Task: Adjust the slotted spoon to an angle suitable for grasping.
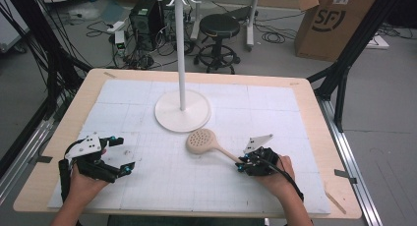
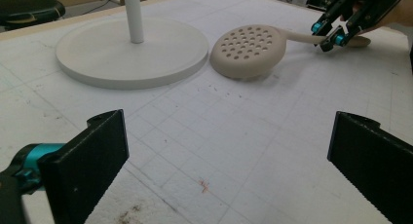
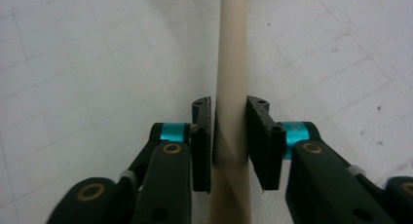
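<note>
The beige plastic skimmer spoon with a round perforated head [image 1: 202,140] lies on the white gridded surface [image 1: 147,186], its head just beside the round base of the white metal hanging stand with hooks at its top [image 1: 182,110]. The right tongs [image 1: 241,163] sit on the spoon's handle, their jaws clamped on the shaft from both sides, as the right gripper view shows [image 3: 230,136]. The left tongs [image 1: 121,155] rest apart, with nothing between them, well away from the spoon. By my judgement the grasp is made but little else: the spoon is not yet lifted off the surface, and raising it and hanging it on one of the stand's hooks remain.
</note>
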### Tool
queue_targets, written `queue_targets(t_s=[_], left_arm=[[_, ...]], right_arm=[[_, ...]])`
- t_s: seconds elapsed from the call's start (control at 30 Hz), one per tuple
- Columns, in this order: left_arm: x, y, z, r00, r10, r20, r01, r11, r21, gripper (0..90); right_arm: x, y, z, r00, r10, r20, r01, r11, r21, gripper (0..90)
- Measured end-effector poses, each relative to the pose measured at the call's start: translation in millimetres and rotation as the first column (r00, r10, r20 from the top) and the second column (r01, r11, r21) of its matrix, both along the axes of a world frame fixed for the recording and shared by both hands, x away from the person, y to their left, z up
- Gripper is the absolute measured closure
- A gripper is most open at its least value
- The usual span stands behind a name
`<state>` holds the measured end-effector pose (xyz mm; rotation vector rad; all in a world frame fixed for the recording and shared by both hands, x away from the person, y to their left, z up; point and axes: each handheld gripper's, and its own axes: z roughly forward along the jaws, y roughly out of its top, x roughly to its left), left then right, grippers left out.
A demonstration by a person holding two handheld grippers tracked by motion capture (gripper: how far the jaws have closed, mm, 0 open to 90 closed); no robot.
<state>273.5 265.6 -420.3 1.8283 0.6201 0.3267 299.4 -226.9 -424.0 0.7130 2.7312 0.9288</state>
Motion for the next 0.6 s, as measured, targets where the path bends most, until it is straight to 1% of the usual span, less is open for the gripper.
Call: queue_targets(t_s=[0.03, 0.1, 0.17, 0.33, 0.43, 0.47, 0.6], left_arm=[[0.0, 0.1, 0.1, 1.0, 0.0, 0.0, 0.0, 1.0, 0.0, 1.8], [-0.2, 0.2, 0.2, 1.0, 0.002, -0.001, -0.002, 1.0, 0.0, 1.8], [-0.4, 0.3, 0.4, 1.0, 0.004, 0.0, -0.004, 1.0, 0.001, 1.8], [-0.4, 0.6, 0.5, 1.0, 0.004, 0.001, -0.004, 1.0, 0.002, 1.8], [0.0, 0.6, 0.2, 1.0, 0.004, 0.0, -0.004, 1.0, 0.0, 1.8], [0.1, 0.6, 0.2, 1.0, 0.004, 0.001, -0.004, 1.0, 0.0, 1.8], [0.2, 1.0, 0.4, 1.0, 0.005, 0.001, -0.005, 1.0, -0.001, 1.8]], right_arm=[[0.4, 0.8, 1.3, 1.0, 0.004, 0.003, -0.004, 1.0, 0.014, 66.8], [1.8, 3.4, 4.6, 1.0, 0.0, -0.003, 0.0, 1.0, 0.026, 65.7], [4.4, 7.1, 6.6, 1.0, 0.001, 0.006, -0.001, 1.0, 0.02, 62.5], [12.9, 17.5, 7.5, 0.9999, 0.004, 0.012, -0.004, 1.0, 0.016, 59.4], [16.1, 23.1, 7.8, 0.9999, 0.01, 0.007, -0.011, 1.0, 0.021, 58.7], [19.9, 29.3, 8.5, 0.9999, 0.015, 0.008, -0.015, 1.0, 0.016, 57.1], [29.5, 41.3, 9.5, 0.9998, 0.02, 0.005, -0.02, 1.0, 0.009, 57.1]])
